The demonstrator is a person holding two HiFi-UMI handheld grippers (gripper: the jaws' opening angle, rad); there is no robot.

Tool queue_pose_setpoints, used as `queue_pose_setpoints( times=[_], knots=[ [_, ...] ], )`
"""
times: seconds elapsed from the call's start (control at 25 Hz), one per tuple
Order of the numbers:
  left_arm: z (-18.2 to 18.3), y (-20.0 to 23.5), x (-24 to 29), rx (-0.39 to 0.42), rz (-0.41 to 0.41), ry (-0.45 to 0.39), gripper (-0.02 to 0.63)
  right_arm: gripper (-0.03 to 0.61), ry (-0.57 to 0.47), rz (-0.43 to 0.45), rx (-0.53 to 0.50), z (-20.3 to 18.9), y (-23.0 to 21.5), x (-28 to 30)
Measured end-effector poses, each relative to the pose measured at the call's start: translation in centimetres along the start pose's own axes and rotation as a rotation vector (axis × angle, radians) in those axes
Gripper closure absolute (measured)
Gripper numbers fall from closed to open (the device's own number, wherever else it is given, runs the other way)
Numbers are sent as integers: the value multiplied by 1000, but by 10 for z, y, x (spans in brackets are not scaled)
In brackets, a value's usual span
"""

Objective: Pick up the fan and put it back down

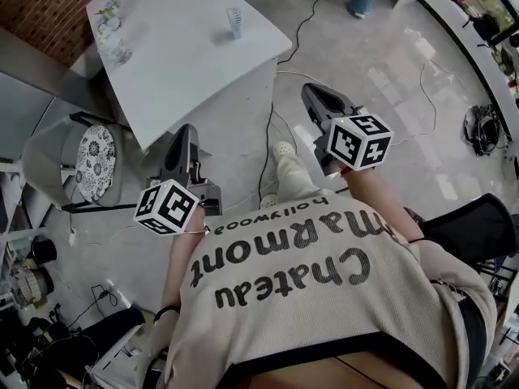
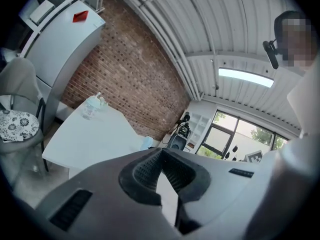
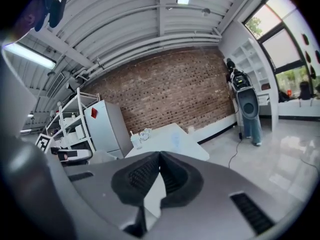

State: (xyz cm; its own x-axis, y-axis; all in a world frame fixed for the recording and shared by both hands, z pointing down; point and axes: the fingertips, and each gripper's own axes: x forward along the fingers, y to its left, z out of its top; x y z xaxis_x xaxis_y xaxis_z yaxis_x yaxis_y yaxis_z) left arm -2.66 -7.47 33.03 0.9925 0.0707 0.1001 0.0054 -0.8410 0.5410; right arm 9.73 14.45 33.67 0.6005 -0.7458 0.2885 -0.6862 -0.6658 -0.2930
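Head view: both grippers are held out in front of the person's chest, over grey floor, short of the white table [image 1: 186, 63]. The left gripper [image 1: 188, 131] points at the table's near edge; its own view shows the ribbed pads [image 2: 145, 171] pressed together at the tips, clenched on nothing. The right gripper [image 1: 313, 90] is out to the side of the table's near corner, and its pads [image 3: 141, 174] are likewise closed tip to tip and empty. The fan [image 1: 234, 23], a small pale upright thing too small to make out in detail, stands on the table toward its right edge, well apart from both grippers. A cluster of clear glassware [image 1: 109, 27] sits at the table's far left corner. A grey chair [image 1: 49, 156] with a patterned cushion [image 1: 95, 161] stands just beside the table's left side. A black cable [image 1: 268, 148] trails across the floor between the grippers.
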Motion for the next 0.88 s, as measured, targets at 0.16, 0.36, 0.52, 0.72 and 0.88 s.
queue_pose_setpoints(
  times=[0.16,0.36,0.52,0.72,0.88],
  knots=[
    [2,16,20,-5,16,11,612,574,26,21,-10,0,-6,33],
    [19,28,53,-4,38,-3,612,574,31,53,51,18,-22,79],
    [33,43,79,-22,79,-27,612,572,38,86,53,38,-34,117],
    [55,54,115,-24,103,-61,612,566,15,134,41,75,-49,165],
    [66,68,133,-31,146,-84,612,557,27,168,24,90,-55,199]
  ],
)
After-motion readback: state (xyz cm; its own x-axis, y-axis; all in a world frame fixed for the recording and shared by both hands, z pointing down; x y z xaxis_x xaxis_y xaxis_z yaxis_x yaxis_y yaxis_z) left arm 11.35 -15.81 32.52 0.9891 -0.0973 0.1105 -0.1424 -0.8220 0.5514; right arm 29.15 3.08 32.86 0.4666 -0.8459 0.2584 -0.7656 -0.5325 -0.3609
